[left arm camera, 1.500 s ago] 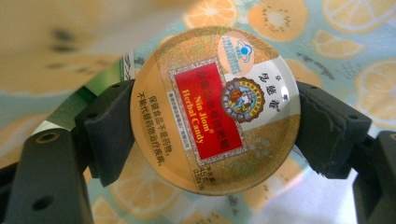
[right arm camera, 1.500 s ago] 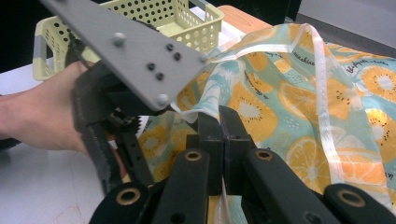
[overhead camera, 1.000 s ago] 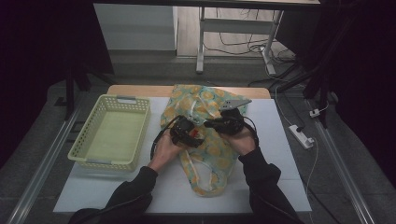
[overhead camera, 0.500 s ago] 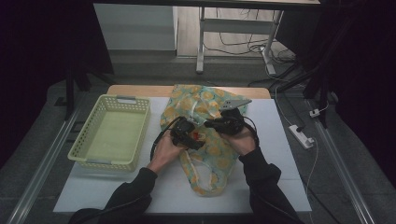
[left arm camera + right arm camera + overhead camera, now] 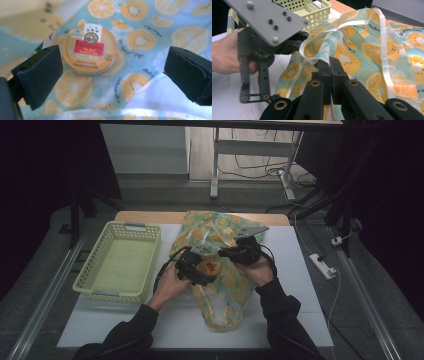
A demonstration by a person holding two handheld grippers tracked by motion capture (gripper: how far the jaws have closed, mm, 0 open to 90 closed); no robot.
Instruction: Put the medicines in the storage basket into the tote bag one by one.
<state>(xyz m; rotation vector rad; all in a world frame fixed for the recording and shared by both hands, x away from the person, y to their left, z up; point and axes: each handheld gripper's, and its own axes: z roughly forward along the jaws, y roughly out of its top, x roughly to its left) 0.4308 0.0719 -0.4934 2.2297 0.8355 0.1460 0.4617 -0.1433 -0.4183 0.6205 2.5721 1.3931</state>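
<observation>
- In the high view we see a fruit-print bag (image 5: 220,270) lying across the middle of the white counter (image 5: 300,320), with a pale green basket (image 5: 120,265) on the counter just to its left.
- In the same view the left claw (image 5: 197,270) sits over the bag's middle, just beside a round orange tin (image 5: 210,266) that rests on the fabric; the right claw (image 5: 240,254) is on the bag a little farther up and to the right.
- In the left gripper view our left claw (image 5: 110,75) has its jaws spread wide apart, and they have just been opening; nothing is pressed between the pads.
- There the round orange tin (image 5: 89,51), with its red label facing up, lies flat on the bag (image 5: 150,37), near the left-hand pad and free of both.
- In the right gripper view our right claw (image 5: 329,63) has its jaws pressed together, clamped on the white-trimmed edge of the bag (image 5: 372,50), which is lifted into a fold above them.
- Also there, the left claw's body, topped by its grey plate, is held in a hand (image 5: 224,57) at the left, with the basket (image 5: 312,10) behind it.
</observation>
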